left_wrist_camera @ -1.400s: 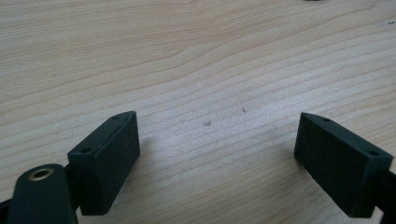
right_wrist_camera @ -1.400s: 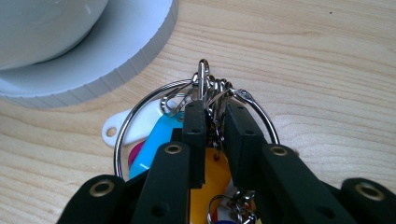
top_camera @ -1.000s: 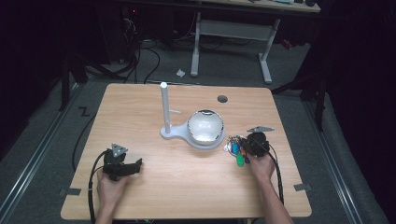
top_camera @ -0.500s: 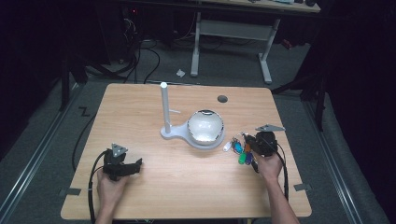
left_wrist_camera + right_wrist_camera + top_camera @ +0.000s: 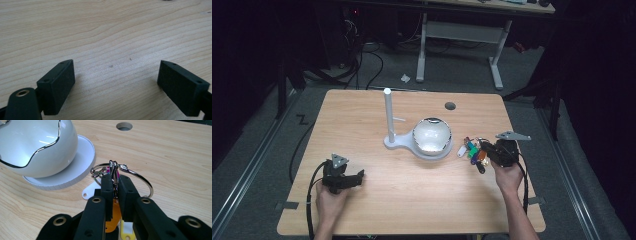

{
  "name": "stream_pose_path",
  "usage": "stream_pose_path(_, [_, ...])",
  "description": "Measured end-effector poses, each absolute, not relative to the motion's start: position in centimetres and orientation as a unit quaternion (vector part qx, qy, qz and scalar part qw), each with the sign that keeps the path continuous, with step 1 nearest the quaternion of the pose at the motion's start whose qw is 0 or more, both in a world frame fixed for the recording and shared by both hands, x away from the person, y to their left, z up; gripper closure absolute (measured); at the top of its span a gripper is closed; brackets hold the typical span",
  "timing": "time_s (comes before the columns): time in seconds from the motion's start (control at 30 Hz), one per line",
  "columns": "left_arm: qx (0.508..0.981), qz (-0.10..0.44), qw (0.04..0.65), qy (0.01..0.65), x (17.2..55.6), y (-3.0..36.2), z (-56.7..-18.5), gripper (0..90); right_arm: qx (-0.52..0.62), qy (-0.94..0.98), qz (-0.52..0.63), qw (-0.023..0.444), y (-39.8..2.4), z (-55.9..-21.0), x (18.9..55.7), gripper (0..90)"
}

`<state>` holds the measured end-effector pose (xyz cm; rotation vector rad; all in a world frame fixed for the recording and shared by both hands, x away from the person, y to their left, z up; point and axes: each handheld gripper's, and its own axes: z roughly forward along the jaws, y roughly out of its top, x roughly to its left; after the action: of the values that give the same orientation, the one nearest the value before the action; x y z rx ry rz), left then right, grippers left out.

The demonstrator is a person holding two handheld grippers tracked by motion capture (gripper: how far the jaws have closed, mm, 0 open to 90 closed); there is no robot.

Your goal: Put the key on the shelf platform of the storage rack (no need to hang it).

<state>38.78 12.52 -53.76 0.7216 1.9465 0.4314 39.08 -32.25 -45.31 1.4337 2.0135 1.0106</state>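
My right gripper is shut on a bunch of metal key rings with coloured plastic tags hanging below: white, orange and yellow ones show. In the high view the right gripper holds the key bunch just above the table, right of a glossy white egg-shaped dome. The dome sits on a round white base, joined to an upright white post with a small side peg. My left gripper rests at the front left, its jaws open over bare wood.
The wooden table has a round cable hole behind the dome, also seen as the hole in the right gripper view. Each gripper trails a black cable toward the front edge. A dark floor surrounds the table.
My right gripper has lifted the key bunch off the table and carried it slightly to the right. The left gripper has stayed put.
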Motion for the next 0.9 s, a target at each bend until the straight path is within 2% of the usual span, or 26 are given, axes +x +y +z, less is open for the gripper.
stream_pose_path(0.9, [0.299,0.177,0.490,0.800,38.8,12.5,-53.8,15.2,0.471,0.734,0.412,0.264,-32.3,-39.6,37.0,83.6])
